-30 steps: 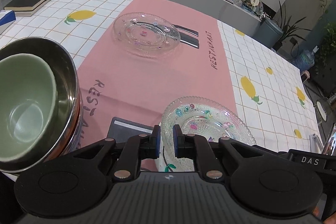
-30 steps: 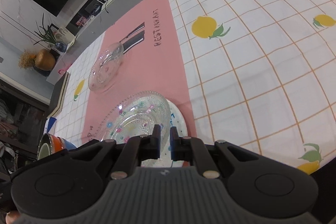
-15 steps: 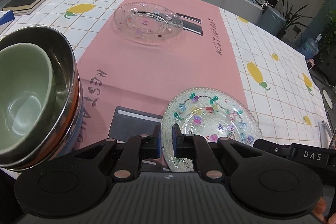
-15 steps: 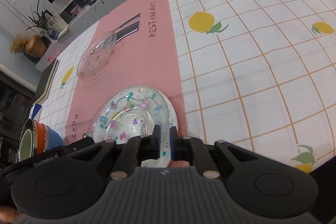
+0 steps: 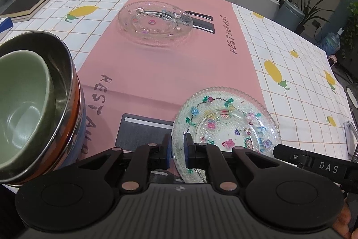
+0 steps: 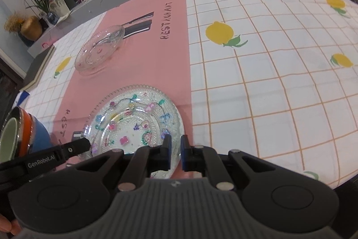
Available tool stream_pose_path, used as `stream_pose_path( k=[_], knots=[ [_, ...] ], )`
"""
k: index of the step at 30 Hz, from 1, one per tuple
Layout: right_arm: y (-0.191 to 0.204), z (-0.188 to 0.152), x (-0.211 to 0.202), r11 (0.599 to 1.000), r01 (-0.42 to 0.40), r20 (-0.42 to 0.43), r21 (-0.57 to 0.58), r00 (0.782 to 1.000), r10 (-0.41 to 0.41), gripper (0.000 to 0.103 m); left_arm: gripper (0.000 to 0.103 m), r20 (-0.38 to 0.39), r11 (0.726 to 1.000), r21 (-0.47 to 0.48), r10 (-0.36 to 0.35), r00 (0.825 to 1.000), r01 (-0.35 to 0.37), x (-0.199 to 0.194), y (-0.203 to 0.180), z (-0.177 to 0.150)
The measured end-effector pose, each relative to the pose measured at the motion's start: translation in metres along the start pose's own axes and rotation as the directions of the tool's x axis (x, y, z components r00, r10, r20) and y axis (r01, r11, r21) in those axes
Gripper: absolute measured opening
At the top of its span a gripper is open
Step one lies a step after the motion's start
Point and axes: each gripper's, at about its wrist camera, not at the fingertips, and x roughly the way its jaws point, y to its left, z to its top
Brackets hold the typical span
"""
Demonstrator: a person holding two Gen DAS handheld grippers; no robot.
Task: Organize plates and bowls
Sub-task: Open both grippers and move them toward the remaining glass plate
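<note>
With both grippers, left (image 5: 177, 152) and right (image 6: 174, 155), clamped on opposite near rims of the flowered glass plate (image 5: 226, 127), uneven lift risks slippage or cracking; second plate (image 5: 155, 24) far ahead, 1 bowl stack (image 5: 29, 104) at left.

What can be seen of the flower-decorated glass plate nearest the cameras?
The flowered glass plate is round, clear, pressed-looking glass with a beaded, scalloped rim and small coloured flower and leaf motifs ringing a shallow centre. It sits at the near edge of the pink runner, slightly tilted. The left gripper is shut on its left rim and the right gripper on its right rim. Whether its underside touches the cloth cannot be told.
</note>
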Motion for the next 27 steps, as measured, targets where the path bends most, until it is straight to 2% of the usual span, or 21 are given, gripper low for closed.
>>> stream_pose_path(
  k=[4, 7, 9, 12, 16, 20, 27],
  knots=[
    [0.000, 0.002, -0.002, 1.000, -0.004, 0.001, -0.004, 1.000, 0.004, 0.010, 0.013, 0.001, 1.000, -0.003, 0.005, 1.000, -0.005, -0.001, 0.001, 0.002],
    [0.001, 0.005, -0.005, 1.000, -0.005, 0.011, -0.011, 1.000, 0.005, 0.011, 0.017, 0.015, 1.000, -0.017, 0.001, 1.000, -0.001, -0.005, 0.004, 0.008],
    [0.002, 0.010, -0.007, 1.000, -0.011, 0.020, -0.011, 1.000, 0.011, 0.020, 0.019, 0.026, 1.000, -0.029, -0.008, 1.000, 0.008, -0.007, 0.006, 0.014],
    [0.003, 0.021, -0.008, 1.000, -0.022, 0.033, -0.013, 0.999, 0.022, 0.022, 0.020, 0.044, 0.999, -0.051, -0.018, 0.999, 0.020, -0.009, 0.008, 0.026],
    [0.010, 0.039, -0.006, 0.999, -0.034, 0.049, -0.031, 0.998, 0.035, 0.023, 0.021, 0.059, 0.996, -0.083, -0.017, 0.998, 0.022, -0.009, 0.007, 0.046],
    [0.017, 0.063, -0.004, 0.997, -0.055, 0.064, -0.048, 0.996, 0.058, 0.028, 0.030, 0.074, 0.992, -0.122, -0.026, 0.997, 0.035, -0.009, 0.009, 0.073],
    [0.030, 0.108, 0.019, 0.994, -0.096, 0.058, -0.052, 0.993, 0.099, 0.034, 0.039, 0.081, 0.983, -0.181, -0.006, 0.997, 0.021, -0.001, 0.020, 0.119]
  ],
)
